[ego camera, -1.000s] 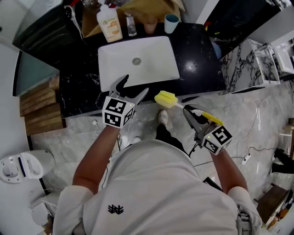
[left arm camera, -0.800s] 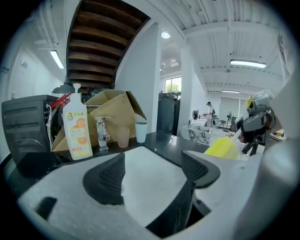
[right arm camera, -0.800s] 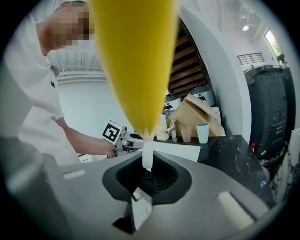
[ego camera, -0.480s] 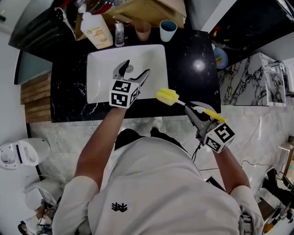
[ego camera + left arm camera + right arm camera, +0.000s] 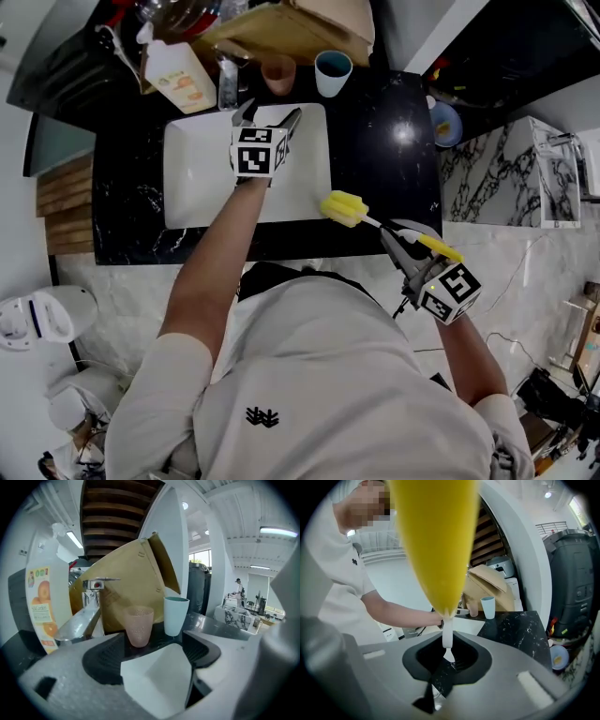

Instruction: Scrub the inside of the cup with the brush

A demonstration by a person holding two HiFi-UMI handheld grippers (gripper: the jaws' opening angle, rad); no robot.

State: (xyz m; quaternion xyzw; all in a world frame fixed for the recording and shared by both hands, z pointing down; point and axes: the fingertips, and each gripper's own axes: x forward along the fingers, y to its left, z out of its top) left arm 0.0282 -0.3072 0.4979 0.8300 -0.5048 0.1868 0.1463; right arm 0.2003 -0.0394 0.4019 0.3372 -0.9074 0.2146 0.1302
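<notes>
Brush [image 5: 343, 208] is clamped in right gripper [image 5: 398, 234]; left gripper [image 5: 270, 114] (jaws apart) alone views dimples on pink cup [image 5: 138, 626].

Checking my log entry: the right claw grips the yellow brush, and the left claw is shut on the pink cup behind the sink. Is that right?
Not quite: the left claw is open and empty. The left gripper view shows the pink cup standing beyond its jaws, untouched, beside the blue cup. The right claw does grip the yellow brush.

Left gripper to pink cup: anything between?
Left gripper view: only the sink rim and bare black counter before the pink cup; the faucet stands off left.
</notes>
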